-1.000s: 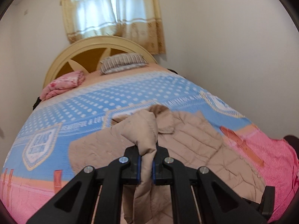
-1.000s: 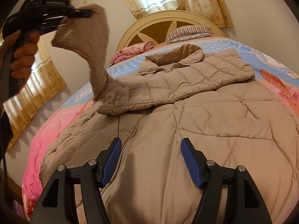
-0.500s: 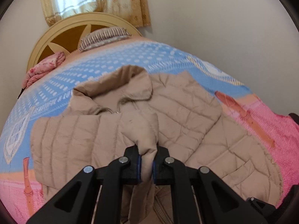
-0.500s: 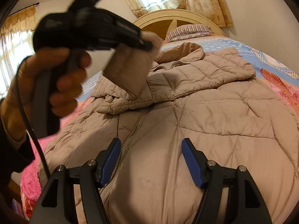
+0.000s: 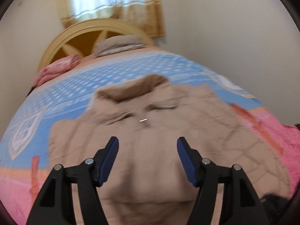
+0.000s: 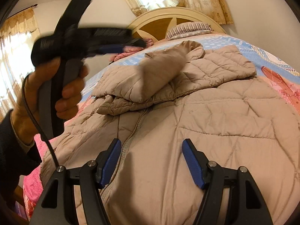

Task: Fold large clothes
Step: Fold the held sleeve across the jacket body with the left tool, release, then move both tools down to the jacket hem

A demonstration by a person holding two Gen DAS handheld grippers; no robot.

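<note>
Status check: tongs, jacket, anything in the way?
Left tongs open, empty. Right tongs open over jacket. Sleeves folded across chest. Nothing in the way.

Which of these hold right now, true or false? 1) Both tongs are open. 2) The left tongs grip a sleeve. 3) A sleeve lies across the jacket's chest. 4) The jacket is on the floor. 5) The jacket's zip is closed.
1) True: the left tongs and right tongs both gape.
2) False: nothing sits between them; the sleeve is free.
3) True: it lies folded over the jacket.
4) False: it lies on the bed.
5) True, as far as the zip shows.
</note>
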